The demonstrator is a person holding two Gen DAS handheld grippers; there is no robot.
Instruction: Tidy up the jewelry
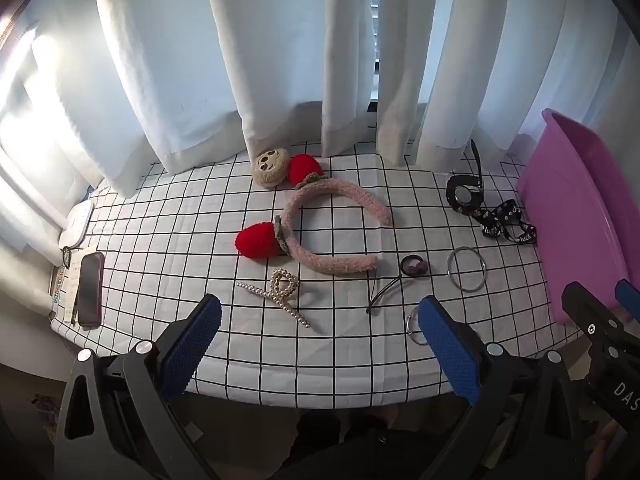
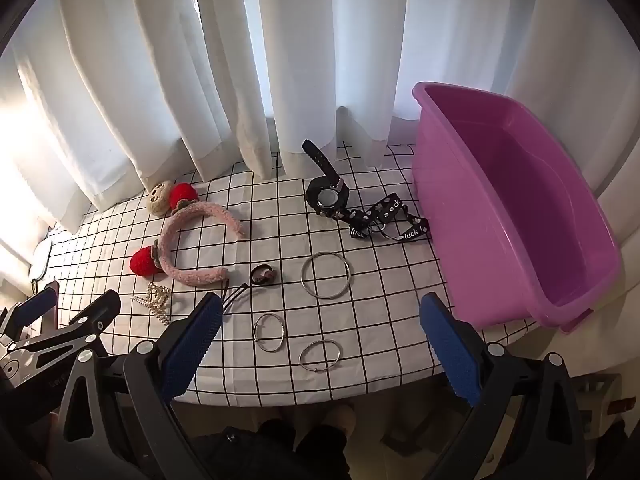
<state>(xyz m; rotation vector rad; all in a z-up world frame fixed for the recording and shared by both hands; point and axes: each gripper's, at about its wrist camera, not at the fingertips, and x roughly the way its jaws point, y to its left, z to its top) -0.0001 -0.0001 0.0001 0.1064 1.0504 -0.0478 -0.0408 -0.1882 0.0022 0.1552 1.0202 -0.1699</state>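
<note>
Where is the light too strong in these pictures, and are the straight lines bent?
Left wrist view: glare washes out the curtain at left; the grid cloth bulges. Right wrist view: same glare at left, purple tub evenly lit, dark corners.

White curtains (image 2: pixel 320 60), backlit window

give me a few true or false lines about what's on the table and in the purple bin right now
1. The purple bin holds nothing that shows. True.
2. The right gripper grips a silver bangle. False: its jaws stand open, and the bangles lie on the checked tablecloth.
3. The pink headband has red pompoms. True.
4. The black watch lies inside the bin. False: it lies on the cloth, left of the bin.
5. The left gripper is open. True.
</note>
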